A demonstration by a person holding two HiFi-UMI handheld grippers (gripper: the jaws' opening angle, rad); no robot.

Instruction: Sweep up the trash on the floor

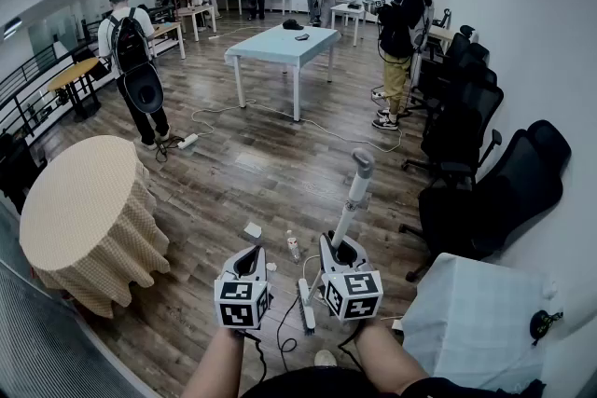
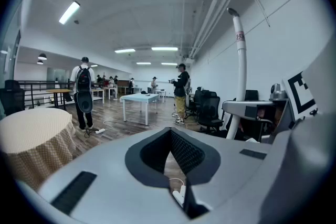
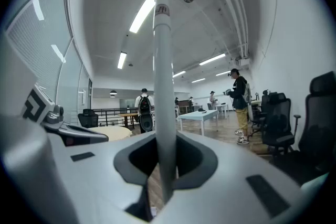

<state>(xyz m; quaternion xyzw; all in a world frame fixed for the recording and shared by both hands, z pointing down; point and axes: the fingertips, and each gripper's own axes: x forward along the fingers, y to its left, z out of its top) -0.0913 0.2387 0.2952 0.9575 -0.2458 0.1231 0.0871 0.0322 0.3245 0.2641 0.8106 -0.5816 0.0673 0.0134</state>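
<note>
- Trash is pictured scattered on the wooden floor (image 1: pixel 270 172) just ahead of both claws. A white paper scrap (image 1: pixel 252 230) lies farthest out, and a small clear bottle (image 1: pixel 293 247) is seen just to its right. A tiny pale bit (image 1: pixel 271 267) sits nearer in, between the two claws.
- A pale grey broom handle (image 1: pixel 354 196) is gripped low on its shaft by the right claw (image 1: pixel 341 245). The shaft is tilted up toward the far right and is topped by a rounded cap.
- In the right gripper view, the handle (image 3: pixel 164 86) is shown running up through the middle of the claw (image 3: pixel 165 136). Both jaws are closed against it.
- The left claw (image 1: pixel 252 254) is held just left of the right one, above the floor. Its jaws are drawn together and nothing is held between them. In the left gripper view, only floor is seen past the claw (image 2: pixel 171 134), and the handle (image 2: pixel 241 71) stands at the right.
- A white oblong object (image 1: pixel 306 305) is seen on the floor near the foot of the handle, between the claws. Whether it is joined to the handle cannot be told.
- A round worktop (image 1: pixel 79 210) draped in checked cloth is pictured at the near left, and black office chairs (image 1: pixel 485 200) line the right wall. A light blue worktop (image 1: pixel 280 44) stands far off, with people around it.
</note>
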